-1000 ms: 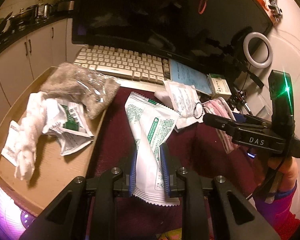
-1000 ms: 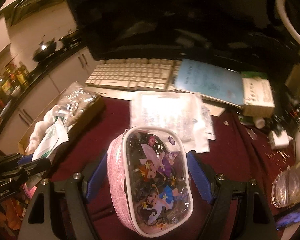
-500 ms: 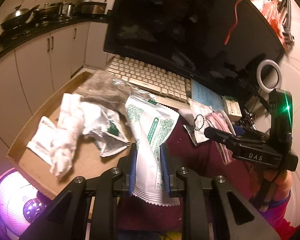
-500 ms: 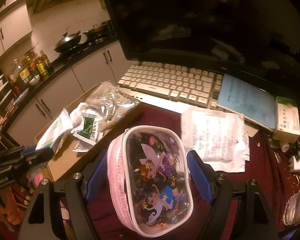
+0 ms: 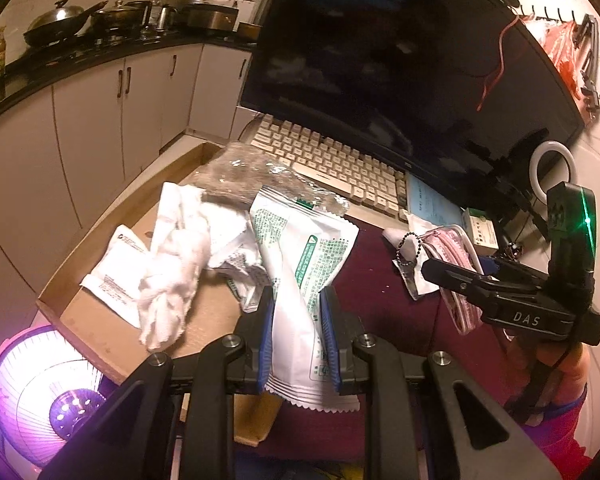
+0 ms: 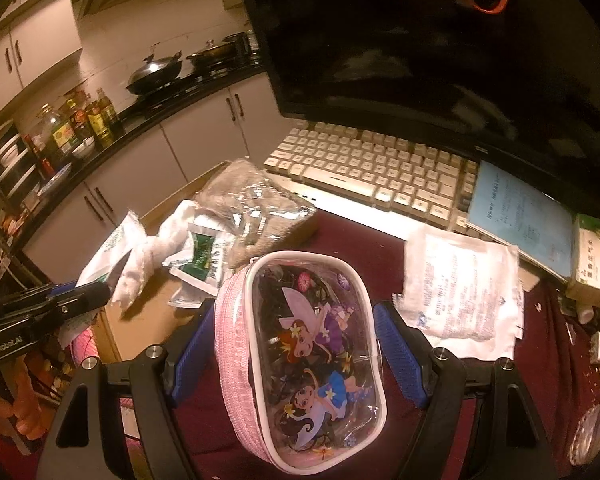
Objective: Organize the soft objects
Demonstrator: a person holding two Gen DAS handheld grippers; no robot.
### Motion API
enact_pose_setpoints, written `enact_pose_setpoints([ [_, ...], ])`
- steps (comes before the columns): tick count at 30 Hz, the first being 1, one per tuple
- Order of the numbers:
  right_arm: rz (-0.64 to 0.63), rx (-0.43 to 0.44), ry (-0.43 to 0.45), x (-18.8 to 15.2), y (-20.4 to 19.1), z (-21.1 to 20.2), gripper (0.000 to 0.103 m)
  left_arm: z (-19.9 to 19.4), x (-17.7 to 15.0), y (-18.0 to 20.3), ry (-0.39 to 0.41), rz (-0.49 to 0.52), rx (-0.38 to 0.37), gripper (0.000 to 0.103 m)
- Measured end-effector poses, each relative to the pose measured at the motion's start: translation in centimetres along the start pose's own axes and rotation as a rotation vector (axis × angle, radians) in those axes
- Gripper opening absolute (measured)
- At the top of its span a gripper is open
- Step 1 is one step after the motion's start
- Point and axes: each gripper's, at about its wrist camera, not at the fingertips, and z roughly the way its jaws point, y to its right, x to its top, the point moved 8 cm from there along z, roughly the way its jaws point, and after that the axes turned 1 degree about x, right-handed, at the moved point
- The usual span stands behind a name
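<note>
Already, several soft items are gathered in the shallow cardboard tray (image 5: 80,312) at the left edge of the bench (image 5: 380,280): a white cloth bundle (image 5: 172,268), a flat white sachet (image 5: 112,276), a crumpled green-printed packet (image 5: 240,276) and a grey cloth in clear wrap (image 5: 240,176) at the tray's far end. So part of the sorting appears to be done.

A white pouch with green print (image 5: 304,280) is clamped between the blue pads of the left hand-held gripper (image 5: 298,340), its upper end leaning over the near right corner of the tray; it is held above the tray's edge and has not been laid down. It is judged to be the next item for the tray.

A pink zip pouch with a clear cartoon face (image 6: 304,352) is gripped across its width by the right hand-held gripper (image 6: 296,352), above the maroon cloth of the bench and just right of the tray. Its placing is also left to do.

One white printed packet (image 6: 460,292) lies on the maroon cloth in front of the keyboard (image 6: 380,172), untouched. With two items in the air and this one lying out, the task is judged to be past its middle but not finished.
</note>
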Motion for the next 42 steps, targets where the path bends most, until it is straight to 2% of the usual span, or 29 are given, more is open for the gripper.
enact_pose_setpoints([
  [23, -0.088, 0.055, -0.013, 1.6, -5.9, 2.7, 0.082, -0.8, -0.5, -5.3, 0.005, -0.057, 0.062, 0.021],
  [42, -0.118, 0.105, -0.028, 2.8, -9.1, 5.2, 0.082, -0.2, -0.8, -7.5, -0.009, -0.085, 0.076, 0.021],
])
